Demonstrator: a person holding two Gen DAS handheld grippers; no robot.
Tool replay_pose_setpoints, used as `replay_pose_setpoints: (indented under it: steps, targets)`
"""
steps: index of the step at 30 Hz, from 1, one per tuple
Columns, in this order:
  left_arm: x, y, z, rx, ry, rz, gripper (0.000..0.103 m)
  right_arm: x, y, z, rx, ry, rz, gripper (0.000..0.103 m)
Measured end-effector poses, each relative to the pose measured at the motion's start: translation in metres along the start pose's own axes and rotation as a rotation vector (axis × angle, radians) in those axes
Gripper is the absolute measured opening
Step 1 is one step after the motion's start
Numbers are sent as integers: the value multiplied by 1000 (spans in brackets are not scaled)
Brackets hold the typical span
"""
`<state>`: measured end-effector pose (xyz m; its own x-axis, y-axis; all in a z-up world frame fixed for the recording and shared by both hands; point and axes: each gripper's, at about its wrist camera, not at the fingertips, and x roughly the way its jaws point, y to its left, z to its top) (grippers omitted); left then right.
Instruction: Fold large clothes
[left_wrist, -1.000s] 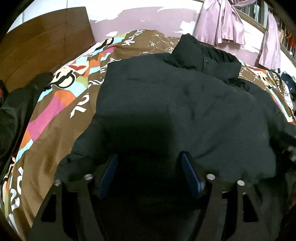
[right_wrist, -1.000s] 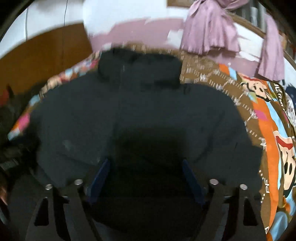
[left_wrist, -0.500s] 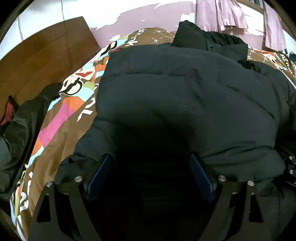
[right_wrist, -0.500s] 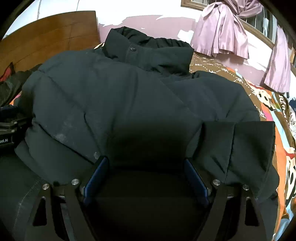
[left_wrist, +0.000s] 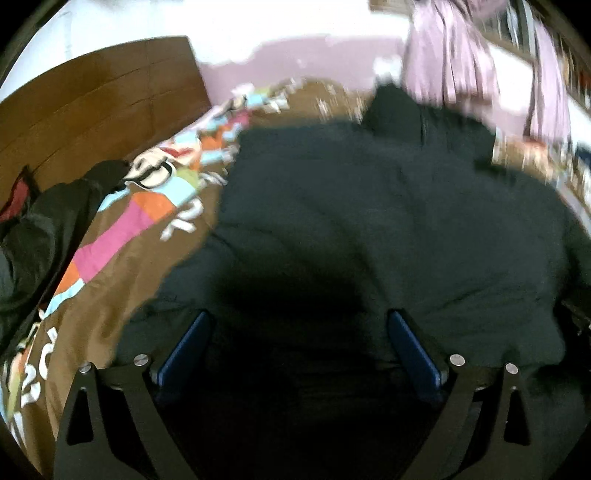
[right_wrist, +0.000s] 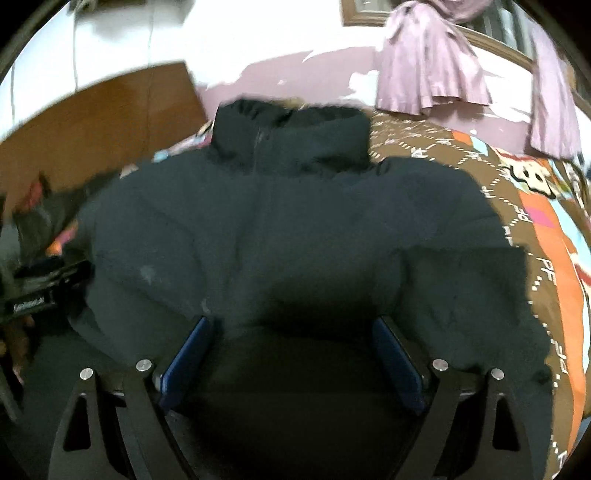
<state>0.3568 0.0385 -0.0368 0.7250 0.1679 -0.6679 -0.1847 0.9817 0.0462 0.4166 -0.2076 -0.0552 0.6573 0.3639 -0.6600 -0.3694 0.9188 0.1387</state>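
On the bed, over a brown patterned quilt with orange, pink and pale blue cartoon patches, a large black padded jacket lay spread with its stand-up collar at the far end and its hem toward the near edge. From where I stood it looked to be lying flat, with what seemed a closed front running down from the collar, though the blur made that hard to be sure of. The right sleeve appeared already brought in, its wide cuff lying on the near right of the body rather than out across the quilt. On the left the near corner seemed bunched into a small fold. So I judged the sleeves tucked, or nearly so, and the main fold of hem up toward collar not yet made.

The left gripper sat low over the near left of the jacket, its blue-padded fingers wide apart with only dark cloth and shadow between them, clamped on nothing that I could see. The right gripper hung over the near middle, its fingers likewise spread wide around the hem, not closed on it.

A second dark garment lay heaped at the far left by the brown wooden headboard, untouched, and lilac curtains hung at the far right.
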Motion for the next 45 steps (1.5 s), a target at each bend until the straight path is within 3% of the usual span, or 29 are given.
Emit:
replay_pose_setpoints:
  steps: [2, 4, 7, 9, 13, 15, 17, 18, 20, 21, 22, 23, 27, 30, 33, 36, 41, 45]
  targets:
    - [-25, 10, 6, -57, -125, -65, 95, -13, -12, 18, 50, -58, -13, 89]
    - [-34, 15, 24, -88, -186, -167, 95, -16, -25, 43, 75, -94, -24, 92]
    - [-13, 9, 73, -121, -170, -225, 95, 2, -46, 95, 125, -95, -72, 92]
    - [12, -1, 109, -123, -157, -258, 95, 31, -66, 134, 213, -46, -56, 92]
    - [67, -29, 183, -42, -200, -291, 95, 89, -103, 180, 371, -36, -24, 91]
    - [94, -32, 208, -4, -188, -258, 94, 117, -119, 192, 463, -48, 12, 90]
    - [125, -45, 229, 8, -166, -221, 94, 132, -121, 195, 467, -64, 33, 81]
    - [137, -48, 233, 1, -157, -216, 88, 137, -120, 196, 453, -70, 38, 72]
    - [157, -50, 235, -35, -123, -250, 58, 144, -117, 195, 435, -88, 52, 49]
    - [162, -47, 231, -50, -100, -274, 31, 145, -117, 193, 435, -90, 56, 31]
    - [168, -48, 233, -58, -66, -297, 12, 145, -116, 192, 433, -93, 55, 21]
    - [168, -48, 234, -55, -66, -303, 8, 144, -115, 191, 426, -99, 55, 20]
    - [140, -41, 227, -30, -110, -330, 3, 115, -108, 181, 356, -122, 51, 8]
    - [122, -17, 216, -82, -55, -385, 2, 84, -96, 169, 241, -90, 46, 6]
    - [103, -2, 196, -27, -3, -404, 2, 63, -80, 151, 84, -34, 11, 5]
    - [93, -9, 172, 78, 51, -384, 1, 71, -64, 131, -29, 31, -53, 5]
    - [123, -40, 132, 231, 153, -288, 1, 116, -65, 96, -40, 157, -104, 4]
    - [147, -57, 104, 300, 143, -241, 0, 137, -73, 89, -22, 183, -105, 4]
